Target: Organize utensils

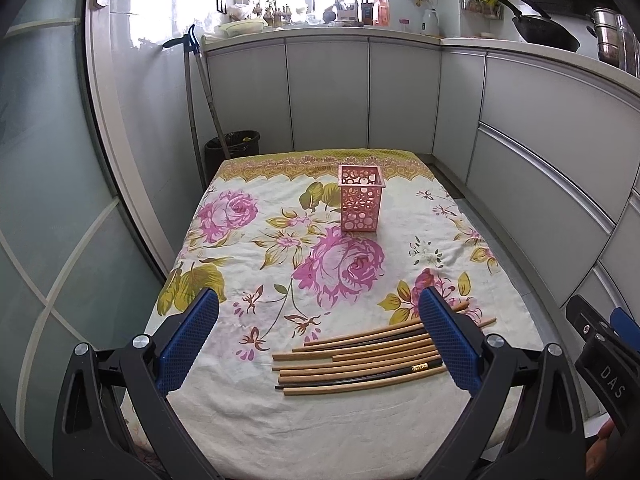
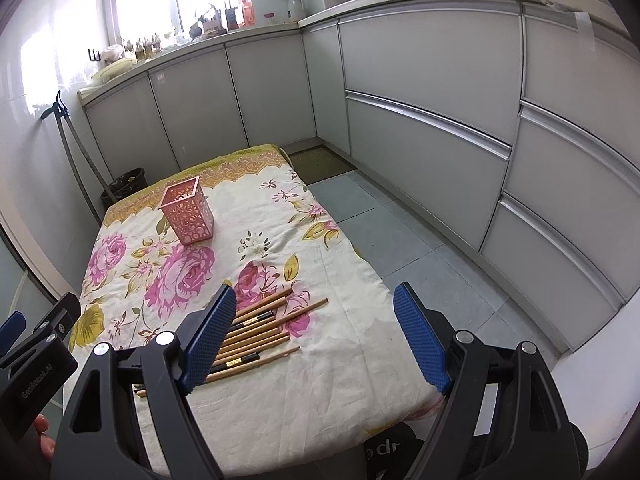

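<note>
About ten chopsticks (image 1: 360, 356) lie in one loose bundle at five o'clock on the bench (image 1: 248, 420); two are black, the rest tan wood, overlap blurring the exact count. One pink perforated square holder (image 1: 361, 203) stands at twelve o'clock.

Floral tablecloth (image 1: 248, 400) covered the table; black bin (image 1: 232, 146) stood beyond it; wok (image 1: 544, 30) sat on the counter (image 1: 320, 32).

White letters "DAS" stand on the black body of the right gripper (image 1: 612, 376) at the left wrist view's edge, while the left gripper (image 2: 36, 380) bears faint print too blurred to read surely.
</note>
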`<state>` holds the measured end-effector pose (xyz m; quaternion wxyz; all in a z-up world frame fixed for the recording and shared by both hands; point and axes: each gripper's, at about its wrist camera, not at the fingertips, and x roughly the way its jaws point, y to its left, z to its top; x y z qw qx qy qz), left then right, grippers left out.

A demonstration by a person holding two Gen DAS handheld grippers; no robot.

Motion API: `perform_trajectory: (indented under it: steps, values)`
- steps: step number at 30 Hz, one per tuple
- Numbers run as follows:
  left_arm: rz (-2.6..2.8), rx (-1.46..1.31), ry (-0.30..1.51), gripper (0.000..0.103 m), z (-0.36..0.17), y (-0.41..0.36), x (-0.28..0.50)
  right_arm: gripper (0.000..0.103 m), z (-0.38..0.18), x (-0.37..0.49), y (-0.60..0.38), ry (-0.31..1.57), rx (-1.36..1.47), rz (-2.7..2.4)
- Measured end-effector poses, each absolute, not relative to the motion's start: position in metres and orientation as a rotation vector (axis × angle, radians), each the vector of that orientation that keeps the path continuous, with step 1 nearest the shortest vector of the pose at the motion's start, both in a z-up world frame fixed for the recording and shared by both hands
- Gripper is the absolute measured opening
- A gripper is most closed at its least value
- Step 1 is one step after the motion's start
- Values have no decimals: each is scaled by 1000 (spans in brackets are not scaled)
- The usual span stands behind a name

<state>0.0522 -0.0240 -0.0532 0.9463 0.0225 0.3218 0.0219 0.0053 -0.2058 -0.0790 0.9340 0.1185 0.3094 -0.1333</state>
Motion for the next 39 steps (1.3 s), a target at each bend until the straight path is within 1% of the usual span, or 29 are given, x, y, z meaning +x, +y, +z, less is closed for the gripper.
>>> perform_trajectory:
  steps: [4,6,9,12,14,16,17,18,19,20,21,24,26,28,37,38,39]
  values:
    - [-76,108,695,96,-49,-35,89,79,-73,12,-218,605,262,-288]
    - [-210,230,791,96,-53,-54,118,80,-68,14,-230,583,280,-305]
    - [-408,395,955,96,-75,-87,153,85,-61,18,-250,580,346,-303]
    - [-508,501,1052,96,-100,-112,179,86,-58,24,-263,582,382,-300]
    - [-556,543,1150,95,-121,-128,195,86,-60,30,-270,598,402,-286]
    - [-587,581,1251,89,-143,-142,210,86,-65,38,-276,625,434,-264]
    - [-605,599,1290,84,-152,-148,219,86,-68,41,-278,634,449,-258]
    - [-616,618,1315,78,-159,-153,225,86,-72,44,-280,643,464,-258]
    - [-621,642,1330,75,-166,-158,230,86,-75,47,-283,649,475,-258]
    - [-630,657,1347,68,-172,-162,236,87,-77,50,-286,656,482,-257]
    - [-638,661,1369,65,-177,-166,242,87,-80,54,-289,664,489,-255]
    - [-663,666,1422,61,-188,-174,254,87,-87,63,-299,680,510,-261]
    - [-684,674,1430,61,-190,-176,256,87,-90,68,-305,689,527,-261]
    - [-702,680,1441,57,-193,-177,259,87,-93,73,-307,699,537,-256]
    - [-780,731,1469,33,-207,-187,250,87,-103,82,-313,733,552,-260]
    - [-785,734,1471,25,-207,-188,249,87,-104,82,-313,734,554,-264]
    - [-787,744,1476,20,-211,-191,248,87,-104,81,-314,736,555,-268]
